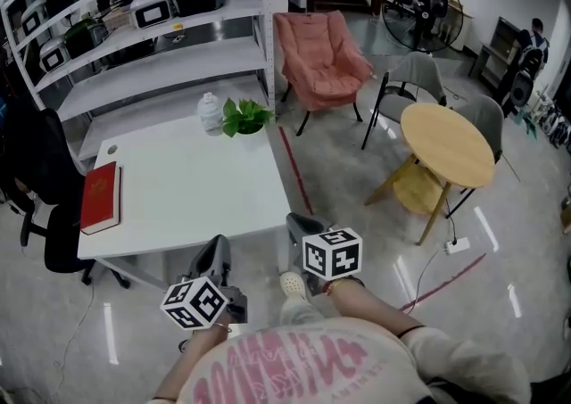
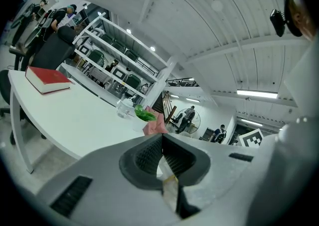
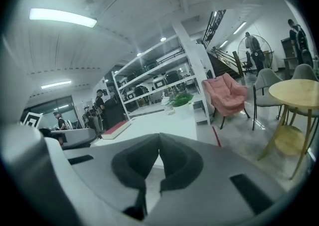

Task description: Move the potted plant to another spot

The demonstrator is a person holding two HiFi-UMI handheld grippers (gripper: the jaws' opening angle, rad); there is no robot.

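Your left gripper (image 1: 217,249) hangs by the near edge of the table (image 1: 178,215), jaws together on nothing. At the far corner a jar (image 1: 209,112) stands just beside the plant (image 1: 243,117), well apart from both grippers. Your right gripper (image 1: 299,226) is closed and empty too. Reach in with jaws closed and you could shove the pot off that corner or topple the jar.

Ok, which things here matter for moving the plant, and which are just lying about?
For the job: potted plant, white table, left tongs, right tongs, both shut and empty.
Lying about: red book, clear jar, pink chair, round wooden table.
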